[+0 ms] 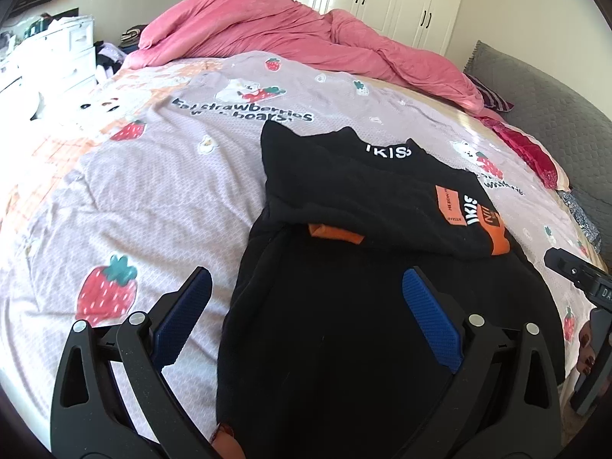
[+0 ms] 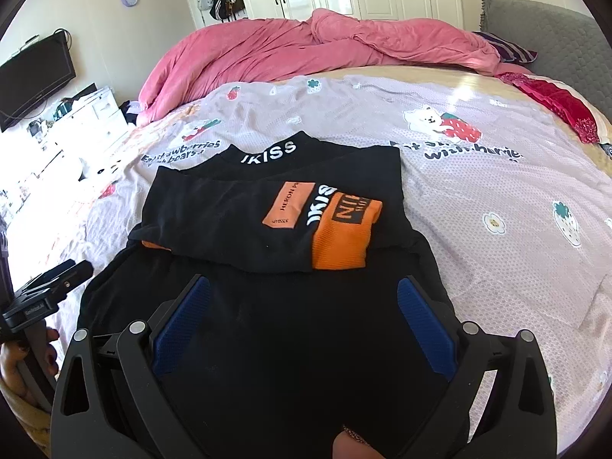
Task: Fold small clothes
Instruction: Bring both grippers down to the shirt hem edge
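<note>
A small black top with white lettering and orange cuffs lies on the bed sheet, sleeves folded across its chest. It also shows in the right wrist view. My left gripper is open, hovering over the garment's lower left edge, one finger over the sheet, one over the cloth. My right gripper is open above the garment's lower middle. Neither holds anything. The folded sleeve with the orange cuff lies across the top.
A crumpled pink duvet lies at the far side of the bed. A grey headboard cushion stands at the right. A red cloth lies near it. White drawers and a TV stand at the left.
</note>
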{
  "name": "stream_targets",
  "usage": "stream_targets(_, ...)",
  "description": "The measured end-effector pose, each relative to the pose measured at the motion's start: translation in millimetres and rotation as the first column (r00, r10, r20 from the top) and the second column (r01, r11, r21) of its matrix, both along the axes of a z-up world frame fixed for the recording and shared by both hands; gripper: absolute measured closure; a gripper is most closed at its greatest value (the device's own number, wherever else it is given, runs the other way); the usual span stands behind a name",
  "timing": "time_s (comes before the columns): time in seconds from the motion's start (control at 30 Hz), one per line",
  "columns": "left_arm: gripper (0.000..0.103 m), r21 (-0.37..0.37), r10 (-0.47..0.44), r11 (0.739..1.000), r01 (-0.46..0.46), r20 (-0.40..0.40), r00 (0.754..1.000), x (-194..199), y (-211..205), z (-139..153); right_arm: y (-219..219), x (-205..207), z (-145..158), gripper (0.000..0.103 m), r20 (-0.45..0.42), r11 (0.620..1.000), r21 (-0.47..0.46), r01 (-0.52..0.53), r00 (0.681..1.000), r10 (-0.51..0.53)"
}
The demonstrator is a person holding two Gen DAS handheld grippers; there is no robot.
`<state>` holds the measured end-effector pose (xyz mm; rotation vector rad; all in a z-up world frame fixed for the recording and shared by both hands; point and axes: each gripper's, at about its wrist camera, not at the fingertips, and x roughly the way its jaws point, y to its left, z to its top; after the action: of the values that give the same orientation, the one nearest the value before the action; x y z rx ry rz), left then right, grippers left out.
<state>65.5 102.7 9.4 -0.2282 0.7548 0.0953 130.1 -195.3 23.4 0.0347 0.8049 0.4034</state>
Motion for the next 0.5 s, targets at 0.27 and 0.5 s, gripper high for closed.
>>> stream_targets(0.27, 0.009, -0.009, 0.022, 1.000, -0.022, -0.035, 0.999, -14.3, 7.3, -3.6, -5.9, -6.6, -3.0, 0.005, -0.014, 1.000, -0.006, -0.003, 1.000, 0.003)
stream_targets(0.5, 0.009, 0.001, 0.030, 1.000, -0.030, -0.067, 0.997, -31.9, 10.7, -8.3, -14.4, -13.8, -7.1, 0.005, -0.028, 1.000, -0.021, 0.004, 1.000, -0.005)
